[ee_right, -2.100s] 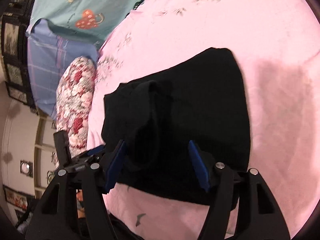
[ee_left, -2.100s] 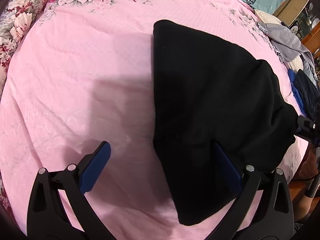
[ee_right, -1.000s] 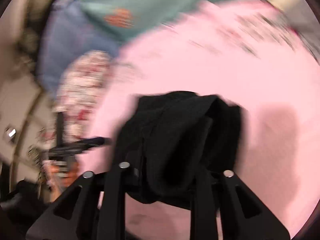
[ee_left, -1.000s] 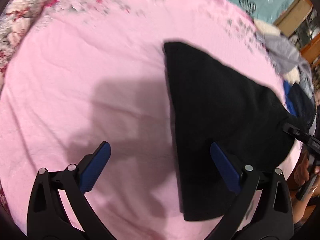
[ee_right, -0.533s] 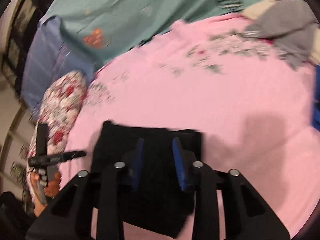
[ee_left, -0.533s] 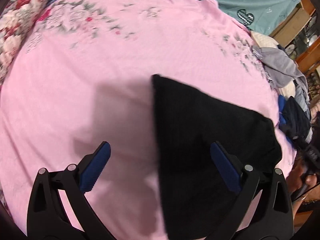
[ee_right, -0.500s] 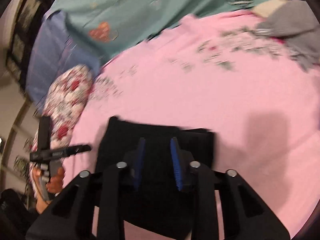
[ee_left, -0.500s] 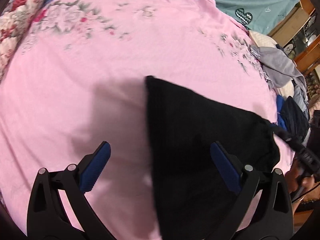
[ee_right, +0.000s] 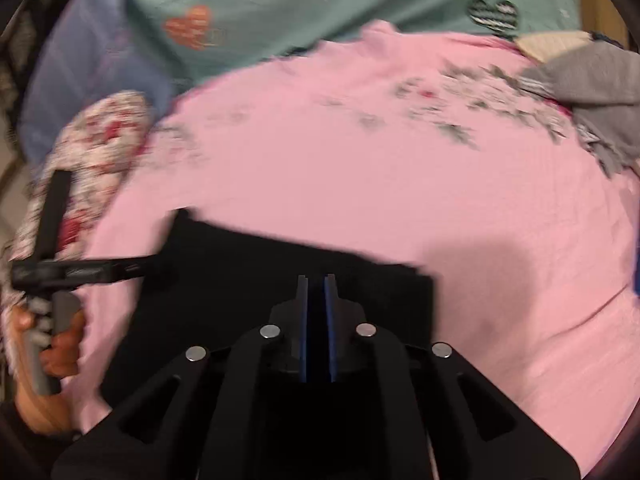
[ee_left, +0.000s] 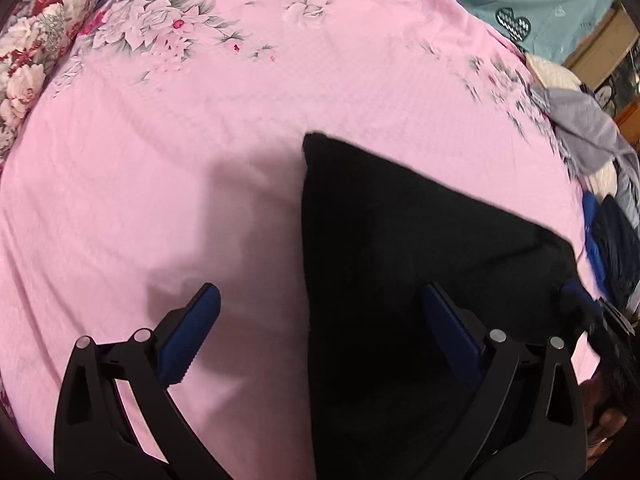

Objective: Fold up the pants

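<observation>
Black pants (ee_left: 400, 260) lie folded flat on a pink flowered bedsheet (ee_left: 160, 160). My left gripper (ee_left: 320, 292) is open and straddles the pants' left edge, one blue pad over the sheet and the other over the cloth. In the right wrist view the pants (ee_right: 240, 280) lie just beyond my right gripper (ee_right: 316, 280). Its jaws are closing to a narrow slit that shows only black cloth. The left wrist view shows that right gripper (ee_left: 592, 312) at the pants' right corner. A hand (ee_right: 60, 344) holds the left gripper (ee_right: 100, 272) at the pants' far left.
A flowered pillow (ee_left: 36, 52) lies at the left of the bed. A teal blanket (ee_right: 320, 8) covers the far side. Grey clothes (ee_left: 584, 132) and dark blue clothes (ee_left: 612, 240) are heaped at the right edge. Bare pink sheet stretches beyond the pants.
The right gripper's pads have drawn from a clear gap to a narrow slit. The bunched pants now lie flatter. The left gripper stays open, the pants sitting lower in its view.
</observation>
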Demonstrator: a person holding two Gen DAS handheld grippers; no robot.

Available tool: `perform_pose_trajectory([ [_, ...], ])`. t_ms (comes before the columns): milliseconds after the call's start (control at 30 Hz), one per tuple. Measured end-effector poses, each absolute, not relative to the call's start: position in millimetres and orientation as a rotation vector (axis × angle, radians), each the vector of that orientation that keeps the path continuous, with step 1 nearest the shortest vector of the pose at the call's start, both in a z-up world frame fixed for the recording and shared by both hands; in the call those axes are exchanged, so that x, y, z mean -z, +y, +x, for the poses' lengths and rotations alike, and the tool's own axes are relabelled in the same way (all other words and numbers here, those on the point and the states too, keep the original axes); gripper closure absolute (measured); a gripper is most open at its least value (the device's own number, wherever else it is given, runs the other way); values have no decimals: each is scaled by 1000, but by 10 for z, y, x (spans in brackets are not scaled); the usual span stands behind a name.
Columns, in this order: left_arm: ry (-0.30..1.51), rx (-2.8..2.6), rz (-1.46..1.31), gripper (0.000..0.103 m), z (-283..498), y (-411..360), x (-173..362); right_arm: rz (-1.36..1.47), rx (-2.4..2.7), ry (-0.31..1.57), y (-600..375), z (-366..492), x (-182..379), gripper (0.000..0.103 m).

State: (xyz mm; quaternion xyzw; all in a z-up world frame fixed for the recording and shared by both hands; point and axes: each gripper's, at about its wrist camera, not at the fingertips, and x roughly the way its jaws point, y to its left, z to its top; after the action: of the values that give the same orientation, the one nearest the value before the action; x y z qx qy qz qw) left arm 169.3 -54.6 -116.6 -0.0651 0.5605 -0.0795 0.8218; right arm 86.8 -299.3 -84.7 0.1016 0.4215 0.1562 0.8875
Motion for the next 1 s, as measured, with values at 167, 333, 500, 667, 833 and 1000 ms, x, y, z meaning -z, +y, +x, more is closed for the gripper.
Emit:
perform_pose_trajectory([
  [167, 1165, 143, -114, 2, 1367, -541, 1165, 134, -377, 1018, -2721, 613, 1137, 85],
  [333, 1152, 142, -119, 2, 1212, -456, 1106, 252, -305, 970, -3022, 423, 1007, 83],
  [500, 1129, 171, -117, 2, 1071, -489, 1010, 226, -356, 898, -2845, 202, 821, 73],
  [667, 1146, 183, -57, 2, 1015, -591, 1127, 260, -395, 890, -2737, 183, 872, 49],
  [833, 1207, 184, -107, 2, 1029, -477, 1238, 353, -391, 968, -2900, 289, 1055, 51],
  [1000, 1199, 276, -129, 2, 1122, -472, 1084, 396, -334, 844, -3255, 99, 724, 22],
])
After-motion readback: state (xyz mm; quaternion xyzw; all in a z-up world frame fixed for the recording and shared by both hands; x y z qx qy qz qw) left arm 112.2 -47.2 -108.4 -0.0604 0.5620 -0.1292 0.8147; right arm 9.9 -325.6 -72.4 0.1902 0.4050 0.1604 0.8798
